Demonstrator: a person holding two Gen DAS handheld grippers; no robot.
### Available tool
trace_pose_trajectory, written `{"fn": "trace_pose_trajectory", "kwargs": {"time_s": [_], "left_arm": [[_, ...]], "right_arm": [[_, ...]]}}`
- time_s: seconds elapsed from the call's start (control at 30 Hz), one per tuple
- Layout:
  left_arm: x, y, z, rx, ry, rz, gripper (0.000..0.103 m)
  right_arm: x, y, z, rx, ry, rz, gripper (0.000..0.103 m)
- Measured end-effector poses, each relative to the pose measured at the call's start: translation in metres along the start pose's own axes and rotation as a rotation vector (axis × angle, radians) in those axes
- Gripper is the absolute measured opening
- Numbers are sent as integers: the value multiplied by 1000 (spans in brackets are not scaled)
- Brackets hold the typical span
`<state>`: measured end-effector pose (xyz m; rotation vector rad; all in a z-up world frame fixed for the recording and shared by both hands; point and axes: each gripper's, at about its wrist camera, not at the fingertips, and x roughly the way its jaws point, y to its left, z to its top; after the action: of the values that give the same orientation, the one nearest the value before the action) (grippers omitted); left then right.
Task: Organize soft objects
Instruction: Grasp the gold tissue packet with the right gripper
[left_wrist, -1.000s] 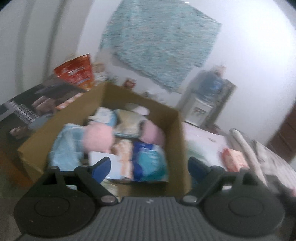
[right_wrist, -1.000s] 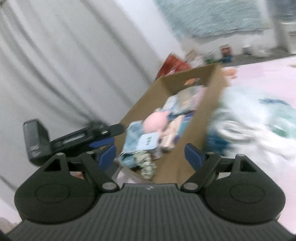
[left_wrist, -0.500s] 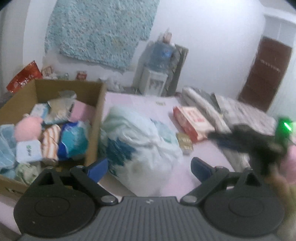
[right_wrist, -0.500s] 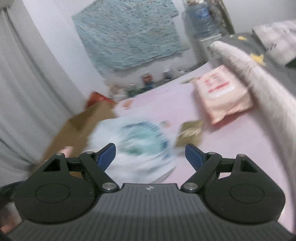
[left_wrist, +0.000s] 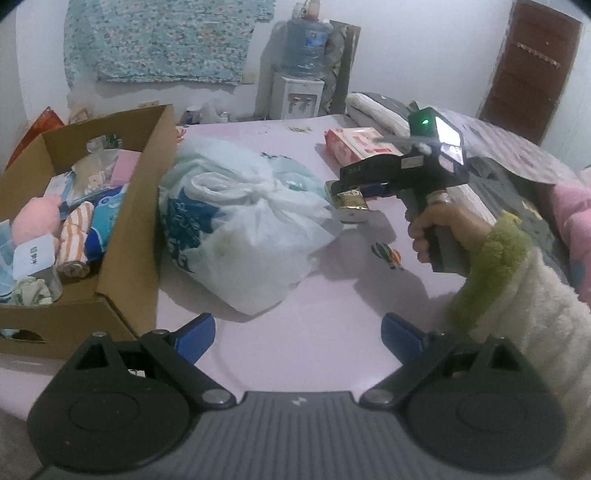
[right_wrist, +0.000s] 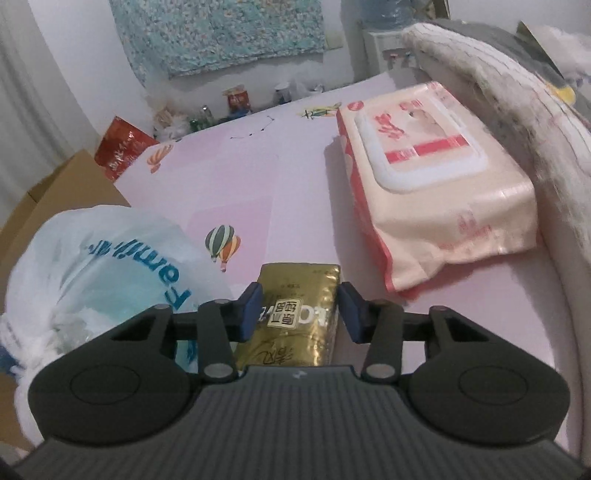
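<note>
A small gold tissue packet (right_wrist: 300, 284) lies on the pink mat, between the blue pads of my right gripper (right_wrist: 301, 312). Its jaws are closing: the left pad is against the packet and a thin gap shows at the right pad. In the left wrist view that right gripper (left_wrist: 351, 189) hovers over the same gold packet (left_wrist: 351, 205), held by a hand in a fluffy sleeve. My left gripper (left_wrist: 297, 330) is open above bare mat with nothing between its fingers. A tied white plastic bag (left_wrist: 240, 229) sits beside a cardboard box (left_wrist: 127, 258) full of soft items.
A pink wet-wipes pack (right_wrist: 432, 177) lies right of the gold packet, against a rolled grey-white blanket (right_wrist: 517, 99). The white bag (right_wrist: 92, 266) is close on the left. A water dispenser (left_wrist: 297, 92) and a red bag (right_wrist: 122, 147) stand by the far wall.
The left wrist view swung from over the box to the mat right of it. The right gripper dropped onto the gold packet and its jaws narrowed around it.
</note>
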<state>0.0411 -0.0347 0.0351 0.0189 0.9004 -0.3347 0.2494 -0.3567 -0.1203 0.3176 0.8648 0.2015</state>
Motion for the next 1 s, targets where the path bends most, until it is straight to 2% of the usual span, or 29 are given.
{"fn": "trace_pose_trajectory", "kwargs": {"time_s": [0.2, 0.33, 0.47, 0.6, 0.67, 0.77, 1.0], "left_arm": [[17, -16, -10, 48, 30, -39, 97], [32, -22, -18, 64, 77, -62, 97], [49, -27, -22, 64, 110, -126, 97], [70, -27, -19, 14, 167, -229, 97], [78, -29, -17, 8, 185, -253, 97], [87, -39, -14, 49, 190, -256, 97], [104, -57, -5, 103, 184, -213, 97]], "right_arm": [[-47, -16, -47, 73, 26, 64, 39], [-84, -17, -93, 111, 46, 105, 39], [-114, -13, -131, 165, 61, 155, 39], [-127, -11, -156, 261, 63, 218, 38], [-134, -13, -162, 302, 63, 243, 39], [-137, -22, -166, 366, 74, 284, 40], [-146, -31, -158, 399, 52, 295, 40]]}}
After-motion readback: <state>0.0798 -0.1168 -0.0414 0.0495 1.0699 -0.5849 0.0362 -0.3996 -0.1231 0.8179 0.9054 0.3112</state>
